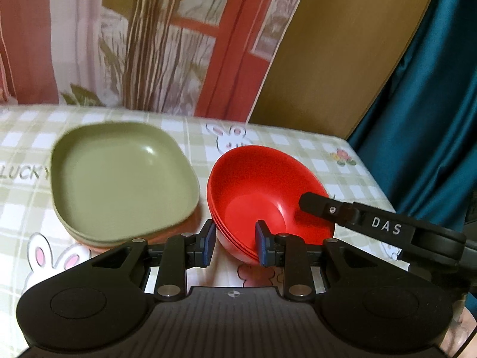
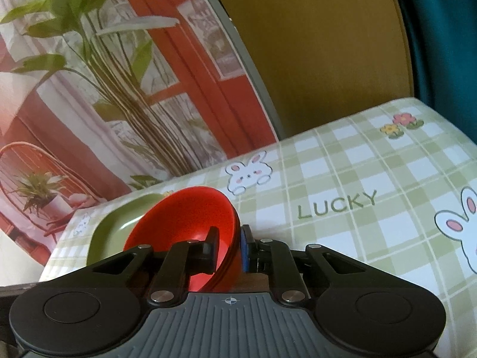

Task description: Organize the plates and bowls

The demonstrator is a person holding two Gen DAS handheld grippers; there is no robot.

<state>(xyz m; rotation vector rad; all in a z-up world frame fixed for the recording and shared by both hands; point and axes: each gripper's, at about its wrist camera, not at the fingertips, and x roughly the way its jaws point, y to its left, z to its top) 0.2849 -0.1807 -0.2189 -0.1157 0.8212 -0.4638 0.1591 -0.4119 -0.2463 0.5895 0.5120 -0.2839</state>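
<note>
A stack of red bowls (image 1: 259, 179) sits tilted on the checked tablecloth, right of a stack of green square plates (image 1: 119, 179). My left gripper (image 1: 235, 238) is shut on the near rim of the bowls, with one blue pad outside the wall and the other inside. From the right, one black finger (image 1: 316, 205) of my right gripper reaches over the bowls' far rim. In the right wrist view my right gripper (image 2: 231, 238) is shut on the red bowls (image 2: 184, 217), one finger inside and the blue pad outside. The green plates (image 2: 110, 232) lie just behind.
A salmon-coloured plate (image 1: 155, 238) shows under the green ones. The tablecloth (image 2: 357, 164) stretches to the right of the bowls, with the table's edge near a teal curtain (image 1: 432, 119). A printed backdrop (image 1: 149, 44) and a brown panel (image 1: 342, 44) stand behind the table.
</note>
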